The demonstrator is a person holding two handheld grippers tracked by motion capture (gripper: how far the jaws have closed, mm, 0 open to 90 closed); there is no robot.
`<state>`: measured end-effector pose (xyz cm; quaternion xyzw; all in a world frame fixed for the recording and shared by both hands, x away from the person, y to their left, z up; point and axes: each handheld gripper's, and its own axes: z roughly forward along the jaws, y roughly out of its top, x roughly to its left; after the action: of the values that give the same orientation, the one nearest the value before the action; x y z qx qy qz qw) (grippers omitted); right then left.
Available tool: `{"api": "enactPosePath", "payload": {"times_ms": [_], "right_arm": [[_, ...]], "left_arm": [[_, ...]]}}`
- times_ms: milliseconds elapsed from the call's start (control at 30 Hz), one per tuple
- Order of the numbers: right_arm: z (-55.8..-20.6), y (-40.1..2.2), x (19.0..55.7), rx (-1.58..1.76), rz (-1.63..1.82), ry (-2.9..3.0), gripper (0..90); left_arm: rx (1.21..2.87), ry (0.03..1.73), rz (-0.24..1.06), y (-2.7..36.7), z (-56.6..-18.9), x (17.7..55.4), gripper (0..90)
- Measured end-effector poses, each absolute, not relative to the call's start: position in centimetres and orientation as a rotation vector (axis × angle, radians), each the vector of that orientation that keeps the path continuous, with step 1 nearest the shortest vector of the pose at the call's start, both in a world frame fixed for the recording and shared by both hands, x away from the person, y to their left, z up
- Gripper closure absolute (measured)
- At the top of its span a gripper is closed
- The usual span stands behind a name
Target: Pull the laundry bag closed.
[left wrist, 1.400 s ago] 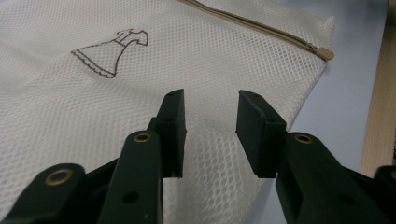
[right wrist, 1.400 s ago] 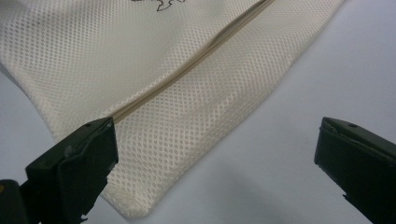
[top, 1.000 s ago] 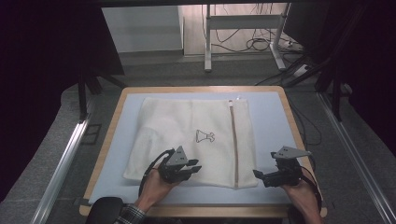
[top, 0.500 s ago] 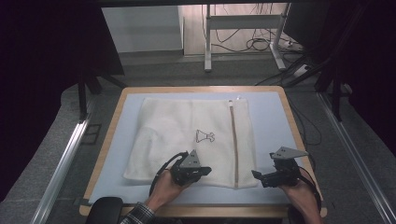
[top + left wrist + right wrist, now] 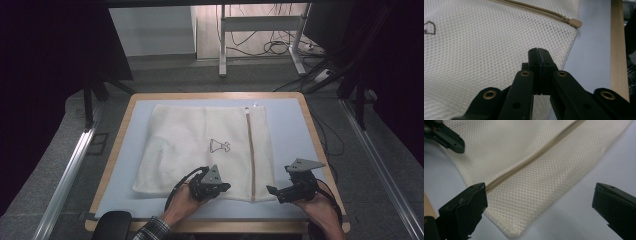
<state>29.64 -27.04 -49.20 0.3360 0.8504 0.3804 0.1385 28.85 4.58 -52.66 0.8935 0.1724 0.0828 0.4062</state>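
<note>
While the cream mesh laundry bag [image 5: 205,150] with a beige zip lies flat on the pale blue mat [image 5: 292,130] of the wooden-rimmed table [image 5: 127,117], the left gripper [image 5: 222,188] rests over the bag's near edge, a little to the left of the zip [image 5: 250,150]. In the left gripper view its jaws have just been closing and now stand pressed together over the mesh [image 5: 486,45]; whether any mesh is pinched between the pads cannot be told, since the tips hide the spot. That view also shows the zip's beige end stop [image 5: 575,23] at the bag's edge, too small to make out from above.

The right gripper [image 5: 271,190] sits just off the bag's near right corner with its jaws wide apart, touching nothing. In the right gripper view the bag's corner [image 5: 511,232] lies between the two jaws, clear of both, and the left gripper's black tip [image 5: 451,141] shows farther off beside the bag's edge.

From above, a small dark outline drawing [image 5: 220,146] marks the bag left of the zip; the left gripper view cuts it off at the frame edge
</note>
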Motion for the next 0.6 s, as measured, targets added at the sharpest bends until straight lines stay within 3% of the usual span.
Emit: {"api": "enactPosePath", "payload": {"times_ms": [133, 333, 533, 567, 600], "right_arm": [[-49.3, -26.2, 29.4, 0.933, 1.085, 2.501, 0.7], [-49.5, -25.2, 29.1, 0.887, 1.044, 2.552, 8.5], [-49.7, -23.9, 28.8, 0.821, 1.001, 2.599, 19.2], [-49.7, -23.4, 28.6, 0.775, 0.998, 2.609, 26.8], [-49.7, -23.4, 28.6, 0.775, 0.998, 2.609, 26.8]], "left_arm": [[2.279, 0.439, 0.206, 4.4, -53.1, 28.9, 89.8], [2.291, 0.456, 0.182, 4.4, -53.5, 29.1, 89.8], [2.296, 0.461, 0.177, 4.4, -53.6, 29.2, 89.9], [2.292, 0.46, 0.175, 4.4, -53.6, 29.2, 89.9], [2.292, 0.46, 0.175, 4.4, -53.6, 29.2, 89.9]]}}
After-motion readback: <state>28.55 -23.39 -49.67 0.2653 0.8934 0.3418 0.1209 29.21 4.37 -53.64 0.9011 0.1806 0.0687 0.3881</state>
